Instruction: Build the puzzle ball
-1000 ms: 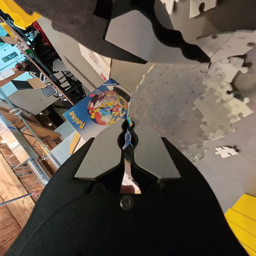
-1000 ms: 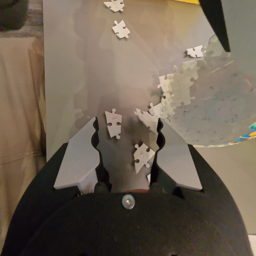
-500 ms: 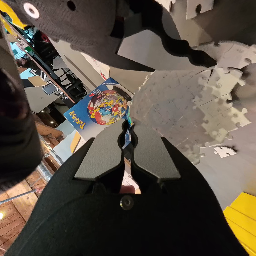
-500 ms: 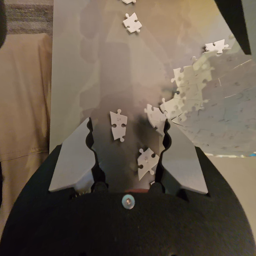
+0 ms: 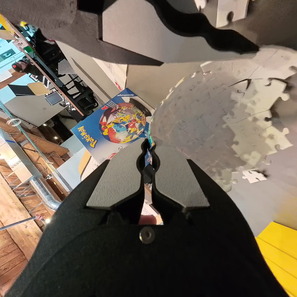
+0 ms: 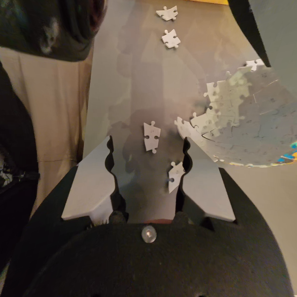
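The half-built puzzle ball is pinched at its rim by the left tool, white backs showing. Ahead of the right tool, spread wide and empty, a loose piece lies on the counter; fetching it looks next, calling for a careful edge pinch

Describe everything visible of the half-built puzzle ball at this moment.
The puzzle ball is a curved, bowl-like shell of interlocked pieces, seen from its plain pale grey inner side; a sliver of colourful print shows at its rim. The open edge is jagged with tabs and gaps. It is held tilted above the grey table, its rim pinched in the left gripper, whose jaws are closed on it.
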Action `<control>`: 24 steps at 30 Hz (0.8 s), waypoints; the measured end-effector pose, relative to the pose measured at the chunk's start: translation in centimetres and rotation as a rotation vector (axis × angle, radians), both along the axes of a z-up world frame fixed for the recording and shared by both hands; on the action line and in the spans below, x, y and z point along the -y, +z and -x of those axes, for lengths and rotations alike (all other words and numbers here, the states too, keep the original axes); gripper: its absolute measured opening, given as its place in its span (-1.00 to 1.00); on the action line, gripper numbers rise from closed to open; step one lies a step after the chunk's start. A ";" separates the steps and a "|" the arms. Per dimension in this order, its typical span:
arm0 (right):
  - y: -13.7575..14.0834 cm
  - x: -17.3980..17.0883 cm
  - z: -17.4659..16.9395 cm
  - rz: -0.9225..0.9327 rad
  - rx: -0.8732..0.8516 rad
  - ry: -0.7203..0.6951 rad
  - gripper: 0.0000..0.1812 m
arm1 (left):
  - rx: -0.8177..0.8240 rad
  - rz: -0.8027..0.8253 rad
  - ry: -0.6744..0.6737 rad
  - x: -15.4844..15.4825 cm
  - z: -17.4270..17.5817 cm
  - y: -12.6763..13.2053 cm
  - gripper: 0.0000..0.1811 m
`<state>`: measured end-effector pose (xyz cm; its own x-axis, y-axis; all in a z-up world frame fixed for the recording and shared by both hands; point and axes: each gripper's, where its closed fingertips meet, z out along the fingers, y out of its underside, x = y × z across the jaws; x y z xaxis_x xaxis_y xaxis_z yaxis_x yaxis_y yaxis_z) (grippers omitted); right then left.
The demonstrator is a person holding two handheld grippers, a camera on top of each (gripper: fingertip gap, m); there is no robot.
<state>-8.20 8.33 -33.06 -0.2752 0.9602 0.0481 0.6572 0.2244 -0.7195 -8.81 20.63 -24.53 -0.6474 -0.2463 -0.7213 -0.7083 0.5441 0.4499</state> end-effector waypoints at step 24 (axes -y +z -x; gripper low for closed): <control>-0.9 1.5 0.5 0.044 0.021 0.055 -0.07 | 0.030 0.003 0.035 0.2 0.0 0.1 -0.97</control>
<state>-8.72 6.86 -33.95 -0.3283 0.9446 -0.0005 0.6601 0.2290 -0.7154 -8.82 20.43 -24.43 -0.6163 -0.2704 -0.7396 -0.7400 0.5203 0.4263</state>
